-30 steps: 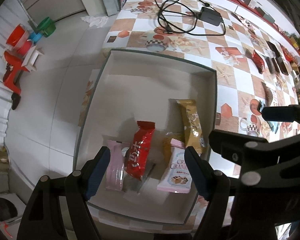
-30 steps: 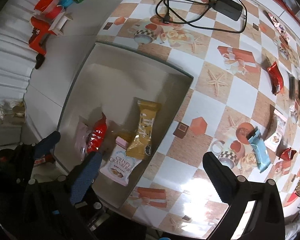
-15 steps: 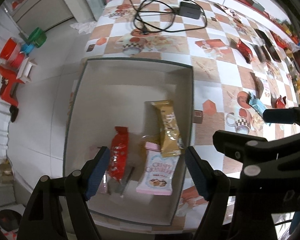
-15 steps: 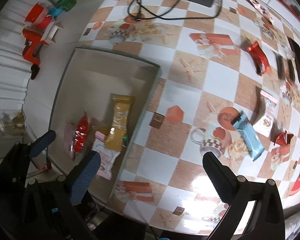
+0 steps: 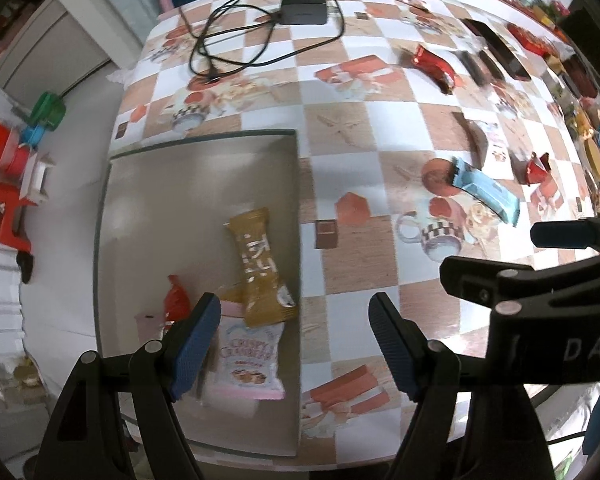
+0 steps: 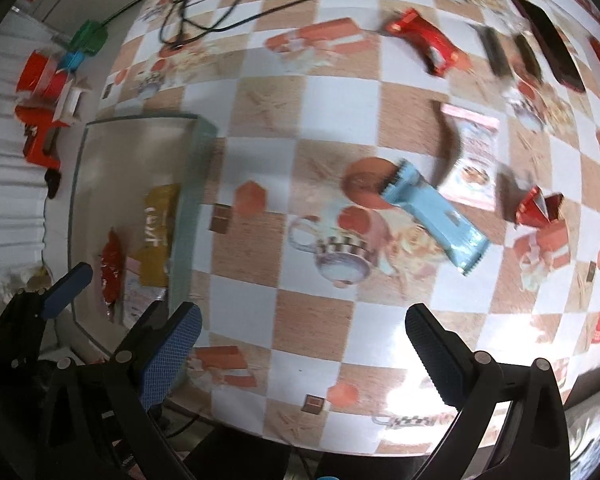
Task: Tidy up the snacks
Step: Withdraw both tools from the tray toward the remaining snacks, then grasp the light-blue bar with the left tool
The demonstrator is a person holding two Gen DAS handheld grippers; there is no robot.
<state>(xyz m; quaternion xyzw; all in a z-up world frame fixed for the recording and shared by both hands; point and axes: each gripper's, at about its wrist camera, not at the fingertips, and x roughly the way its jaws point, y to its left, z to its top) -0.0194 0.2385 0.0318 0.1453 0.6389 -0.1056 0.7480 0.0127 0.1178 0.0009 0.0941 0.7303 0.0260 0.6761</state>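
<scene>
A shallow grey box (image 5: 204,168) (image 6: 136,148) lies at the table's left end. It holds a gold bar (image 5: 260,268) (image 6: 158,216), a red packet (image 5: 176,300) (image 6: 111,268) and a pink-and-white cracker pack (image 5: 248,354). My left gripper (image 5: 296,340) hangs open over the box's right wall, nothing between its pads. My right gripper (image 6: 302,354) stands open above the checkered table, also holding nothing. Beyond it lie a light blue bar (image 6: 436,220) (image 5: 486,190), a pink-and-white pack (image 6: 474,160), a small red wrapper (image 6: 536,208) and a long red packet (image 6: 424,42) (image 5: 434,66).
A black cable and power adapter (image 5: 302,10) lie at the table's far end. Dark bars (image 6: 526,56) and more snacks crowd the right side. Red, green and blue items (image 5: 16,148) sit on the floor to the left. The table's near edge (image 6: 340,446) is close below the grippers.
Both grippers have slid to the right, away from over the box toward the loose snacks, rolling slightly. The blue bar now lies nearer the middle of the right wrist view. Jaws unchanged.
</scene>
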